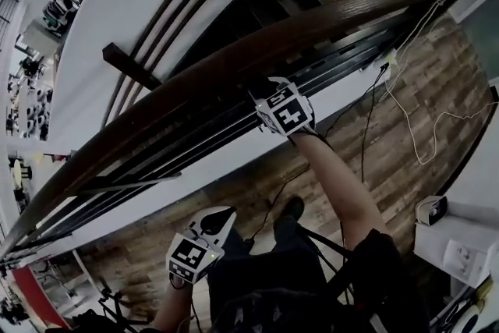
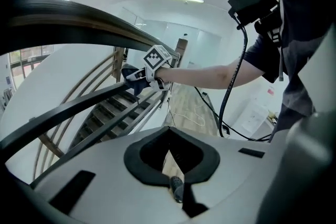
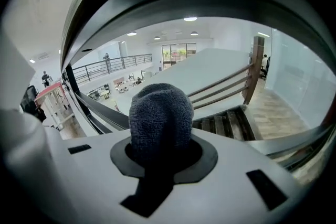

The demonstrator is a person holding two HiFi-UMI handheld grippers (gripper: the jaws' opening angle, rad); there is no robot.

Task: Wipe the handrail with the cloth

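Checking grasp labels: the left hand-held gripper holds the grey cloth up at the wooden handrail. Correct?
Wrong side. The right hand-held gripper holds the grey cloth up at the wooden handrail; the right gripper view shows the cloth between its jaws. The left hand-held gripper hangs low, empty.

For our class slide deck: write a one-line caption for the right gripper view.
Right tongs clamp a bunched dark cloth close to the curved handrail, with stairs descending beyond.

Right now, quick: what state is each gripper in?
Left gripper: shut, nothing between the jaws.
Right gripper: shut on the cloth, up at the handrail.
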